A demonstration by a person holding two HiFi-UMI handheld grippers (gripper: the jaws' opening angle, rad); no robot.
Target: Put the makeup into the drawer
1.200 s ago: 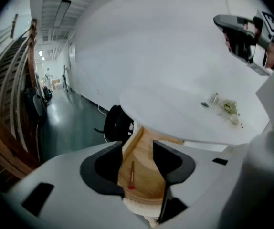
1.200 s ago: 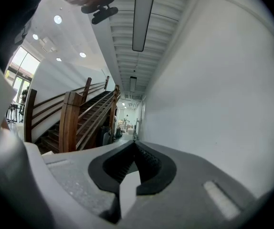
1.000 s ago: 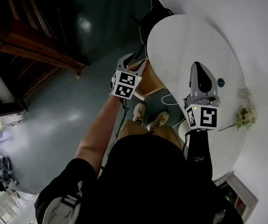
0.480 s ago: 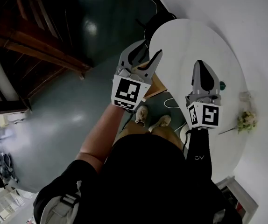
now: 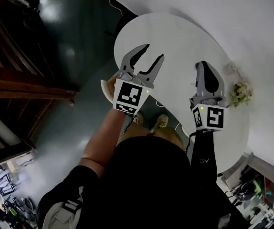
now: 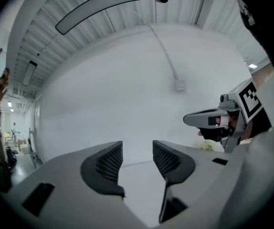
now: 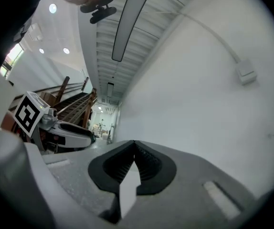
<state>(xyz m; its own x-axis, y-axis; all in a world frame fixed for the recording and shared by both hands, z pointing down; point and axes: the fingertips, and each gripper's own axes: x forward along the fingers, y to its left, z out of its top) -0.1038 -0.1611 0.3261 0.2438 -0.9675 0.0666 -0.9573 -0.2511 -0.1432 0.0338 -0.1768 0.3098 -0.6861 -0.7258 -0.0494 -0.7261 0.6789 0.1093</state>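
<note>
Dark glossy floor (image 5: 65,80) fills the head view from 7 to 11 o'clock, with a brown wooden stair rail (image 5: 27,82) at 9 o'clock. A rounded white worktop (image 5: 175,42) reaches from the centre toward 3 o'clock, against a white wall (image 5: 232,8) at 1 o'clock.

The left claw (image 5: 155,51) is held up over the worktop's near-left edge and points toward 12 o'clock. Its jaws stand released, well apart, and its own view shows only bare white worktop and wall between them. Just under it, at its 8 o'clock, a tan, white-rimmed thing (image 5: 108,86) sticks out below the worktop's edge; whether it is the drawer cannot be told. The person's two pale shoes (image 5: 161,122) stand on the floor below the worktop's rim.

The right claw (image 5: 204,65) hovers over the worktop right of centre and also points toward 12 o'clock. Its jaws are clenched tip to tip with nothing held, as its own view shows.

At 2 o'clock from it, near the worktop's far edge, sits a small pale item (image 5: 230,68), too small to name as makeup. Just beside that, at its 5 o'clock, lies a little bunch of flowers (image 5: 241,93). A white cable with a small box (image 7: 246,74) runs across the wall.
</note>
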